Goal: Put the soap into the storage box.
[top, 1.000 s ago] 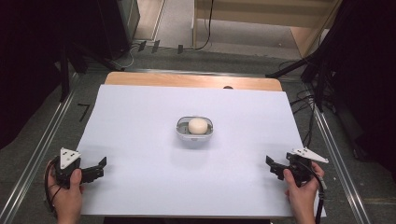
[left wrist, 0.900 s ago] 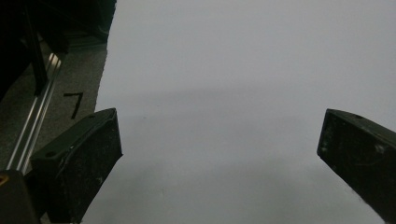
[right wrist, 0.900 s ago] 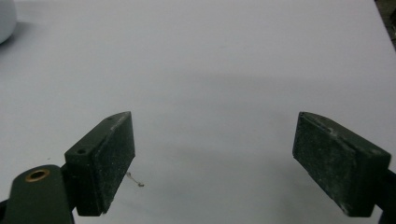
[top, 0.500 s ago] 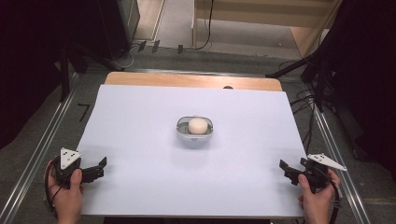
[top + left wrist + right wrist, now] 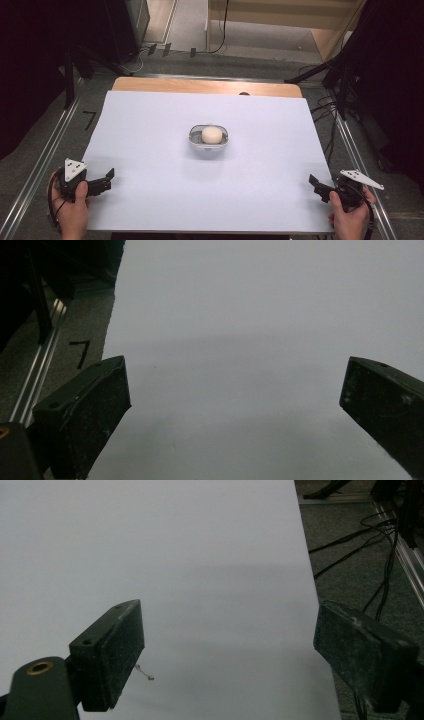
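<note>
The small dish (image 5: 208, 140) with its pale round lump (image 5: 211, 135) sits mid-counter (image 5: 150, 130), at about 1 o'clock from your left hand-held gripper (image 5: 106, 178) and 11 o'clock from your right hand-held gripper (image 5: 317, 186), roughly equally far from both. The dish's long axis runs 3 to 9. Both pairs of jaws stand apart, holding nothing

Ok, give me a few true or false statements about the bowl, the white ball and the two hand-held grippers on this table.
1. The white ball sits inside the bowl. True.
2. The left hand-held gripper grips the bowl. False: its jaws stand open and empty near the table's front left corner.
3. The right hand-held gripper is open, near the sheet's right edge. True.
4. The bowl stands at the table's far left corner. False: it stands about mid-table.
</note>
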